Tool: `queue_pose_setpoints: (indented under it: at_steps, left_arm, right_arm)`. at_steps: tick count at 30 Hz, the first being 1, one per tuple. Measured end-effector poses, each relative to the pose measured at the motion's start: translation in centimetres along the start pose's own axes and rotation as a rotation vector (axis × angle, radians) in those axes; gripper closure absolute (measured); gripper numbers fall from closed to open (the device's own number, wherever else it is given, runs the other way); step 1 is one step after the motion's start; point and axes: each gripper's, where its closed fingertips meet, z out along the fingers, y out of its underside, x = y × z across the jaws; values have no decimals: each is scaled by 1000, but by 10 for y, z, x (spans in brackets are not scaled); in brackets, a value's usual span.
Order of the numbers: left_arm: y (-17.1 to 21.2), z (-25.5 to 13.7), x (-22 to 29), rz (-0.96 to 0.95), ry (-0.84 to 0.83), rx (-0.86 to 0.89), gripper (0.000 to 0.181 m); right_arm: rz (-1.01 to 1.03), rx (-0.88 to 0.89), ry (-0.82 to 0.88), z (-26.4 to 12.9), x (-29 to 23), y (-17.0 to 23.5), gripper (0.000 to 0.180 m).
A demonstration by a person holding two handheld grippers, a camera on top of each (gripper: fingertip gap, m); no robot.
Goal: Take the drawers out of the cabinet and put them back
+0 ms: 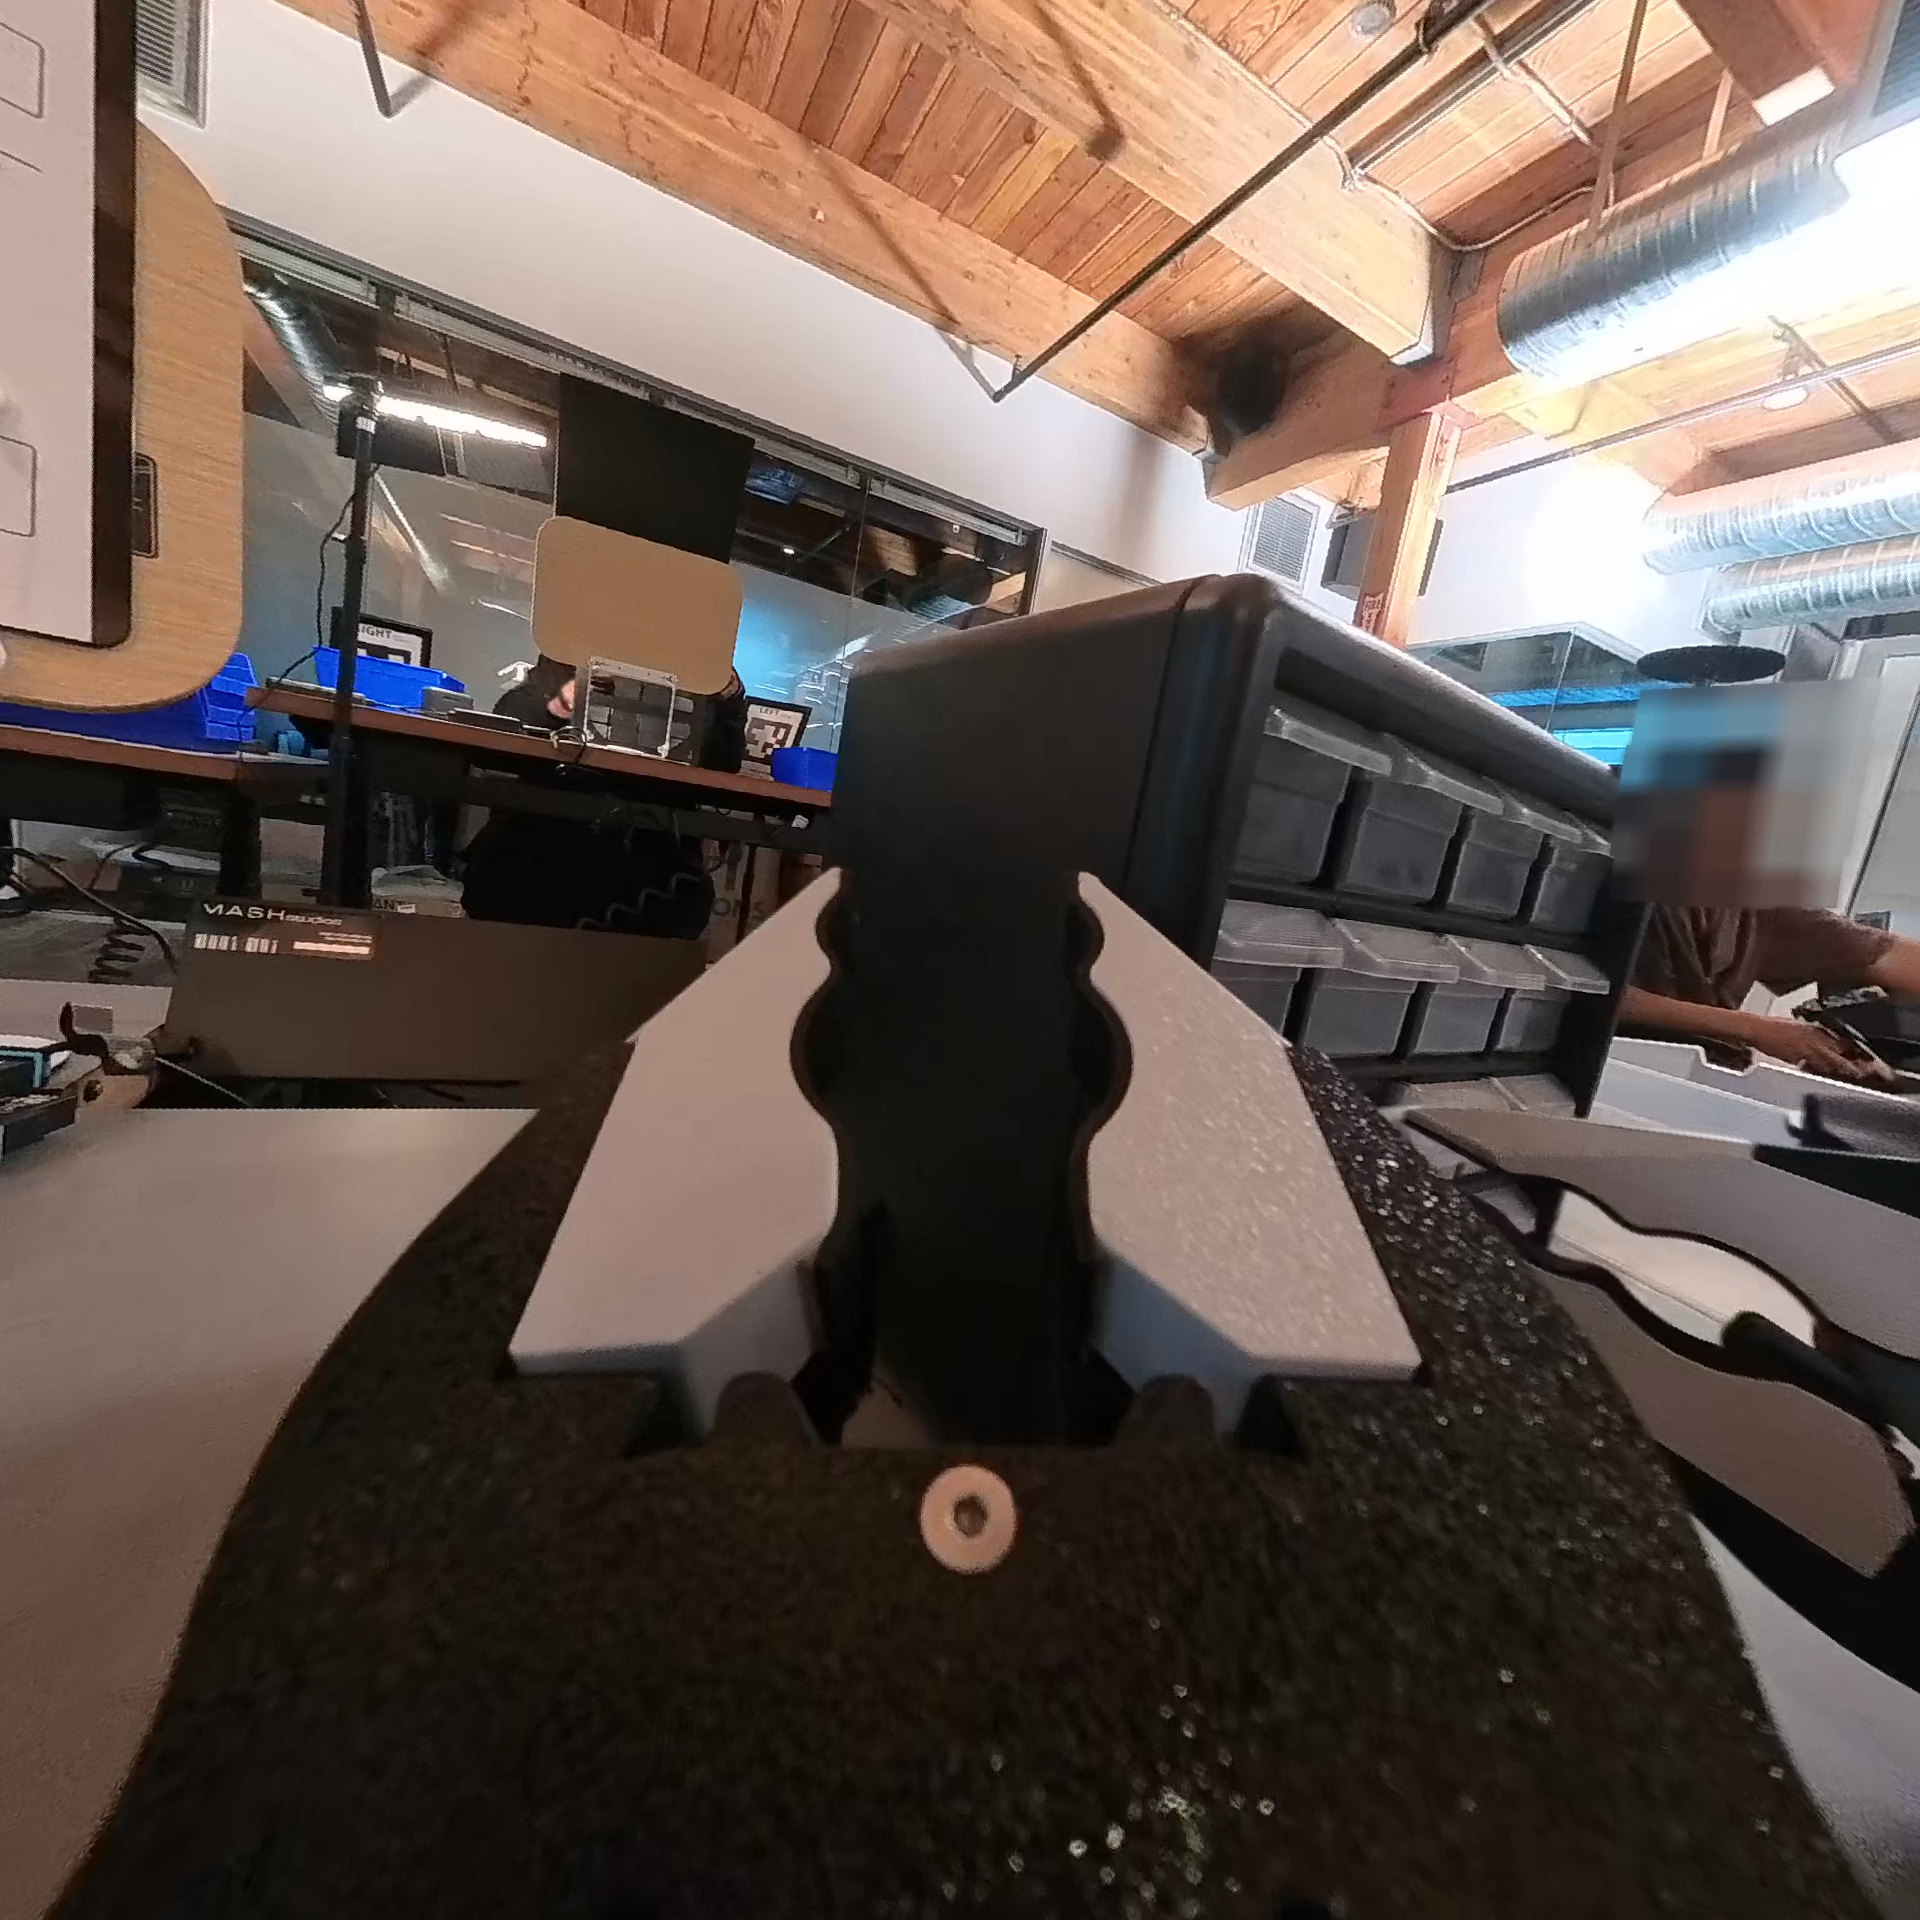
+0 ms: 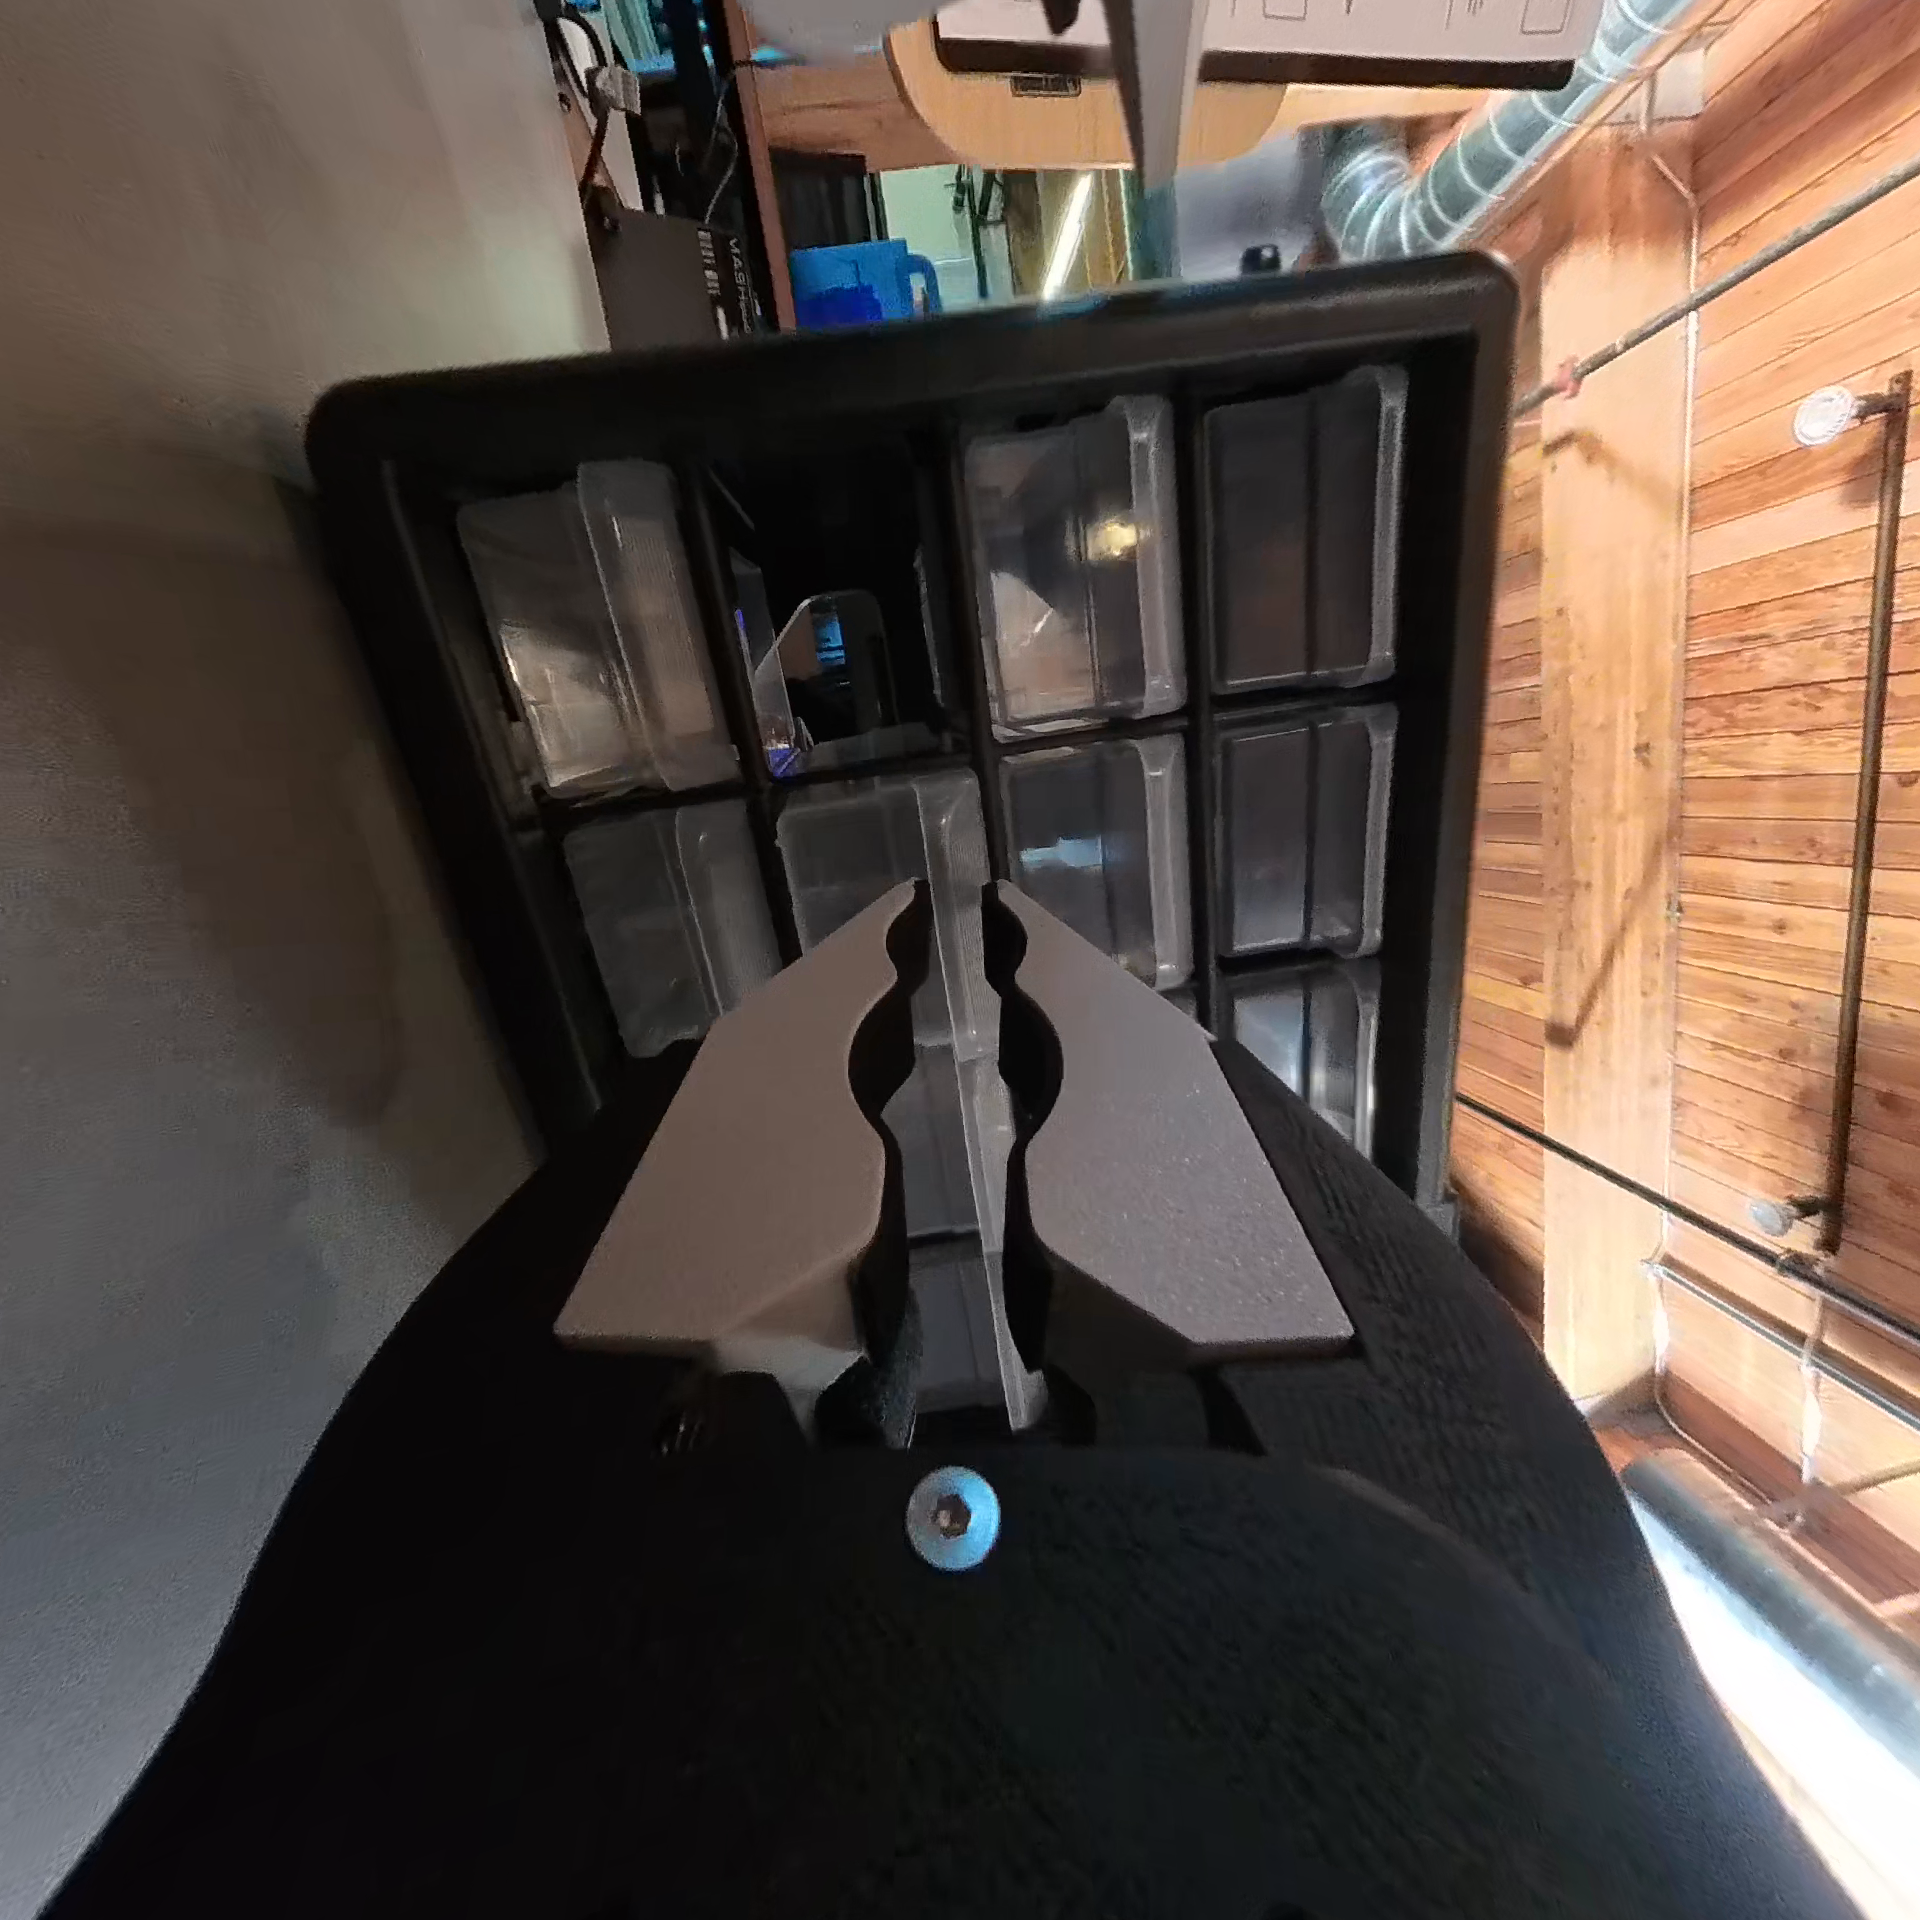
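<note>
Right wrist view, rotated a quarter turn, is dominated by the black plastic multi-drawer cabinet [image 2: 914, 343], which stands on the pale grey tabletop [image 2: 156, 727]. Most compartments hold clear plastic drawers; one compartment [image 2: 821, 623] is open and shows no drawer front, only a slanted clear piece inside, so at least one drawer appears to be out or not seated. Directly in front of the camera, the right gripper [image 2: 954, 904] has its grey fingers drawn narrow around the thin front lip of a clear plastic drawer [image 2: 883, 842] in the compartment beside the open one; the lip runs between the fingers along their full length. Whether this drawer is being withdrawn or reinserted cannot be determined. Left wrist view shows the same cabinet from its side, with the left gripper [image 1: 956, 883] set wide apart, holding nothing, resting low near the tabletop and pointing at the cabinet's blank side wall. Judged from the drawer layout, the task is in progress: most drawers sit in their compartments, one is gripped, and one compartment remains to be filled.
</note>
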Motion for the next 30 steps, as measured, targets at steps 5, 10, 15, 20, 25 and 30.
queue_pose_setpoints:
  at_steps: [5, 10, 15, 20, 25, 30]
  left_arm:
    - [0, 0, -2, -14, -3, -1, 143]
    - [1, 1, -1, -20, 0, -5, 144]
    - [2, 1, 0, -20, 4, -7, 144]
    - [2, 1, 0, -19, 5, -7, 144]
    - [2, 1, 1, -15, 6, -8, 144]
    - [3, 1, 3, -8, 13, -12, 144]
  right_arm:
    - [3, -3, -8, -24, 2, -7, 171]
    - [17, -6, -24, -55, 3, -17, 171]
    - [26, -15, -36, -83, 3, -23, 171]
    - [27, -30, -37, -106, 5, -27, 171]
    - [42, -42, -45, -126, 7, -30, 180]
    - [88, -66, -95, -137, 2, -27, 179]
